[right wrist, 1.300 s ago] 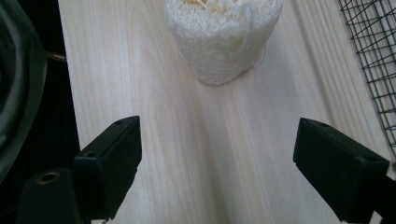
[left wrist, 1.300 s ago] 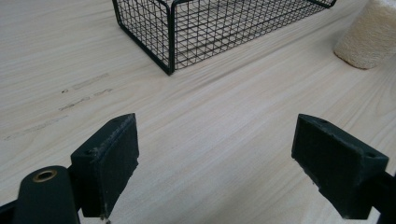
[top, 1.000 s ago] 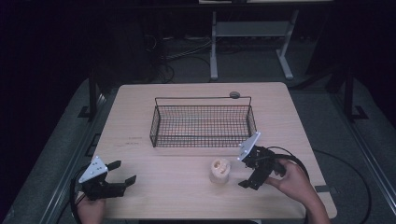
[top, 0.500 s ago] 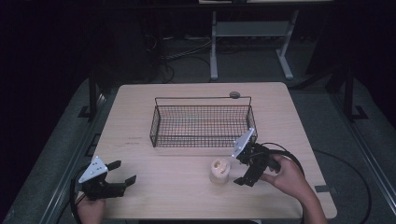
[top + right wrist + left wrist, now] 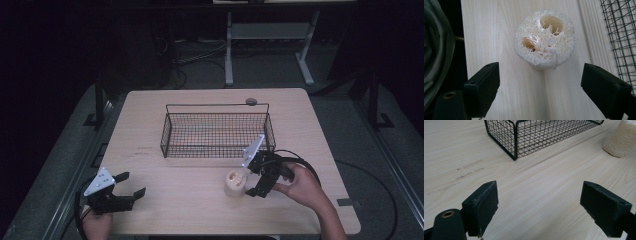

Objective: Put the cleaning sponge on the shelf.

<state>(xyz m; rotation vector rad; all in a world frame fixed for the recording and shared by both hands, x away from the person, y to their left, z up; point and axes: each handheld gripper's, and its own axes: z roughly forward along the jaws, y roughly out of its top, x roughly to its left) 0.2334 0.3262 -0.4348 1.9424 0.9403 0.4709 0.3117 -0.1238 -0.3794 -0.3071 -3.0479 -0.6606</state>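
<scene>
Hovering spread wide, the right gripper [image 5: 541, 87] looks down on the pale, round, fibrous loofah sponge [image 5: 545, 38], which stands on the table just ahead of its jaws, ungrasped. Beyond sits the black wire basket [image 5: 217, 129] (empty); gripping and placing remain, I judge. The left gripper [image 5: 131, 184] idles, released.

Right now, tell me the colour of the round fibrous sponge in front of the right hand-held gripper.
Pale cream, the round fibrous loofah sponge with darker tan holes; the right gripper view shows it best.

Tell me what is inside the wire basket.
The wire basket holds nothing: bare table wood shows through its mesh floor. The loofah stands outside it, beside the open right gripper. Nothing covers the basket's inside.
</scene>
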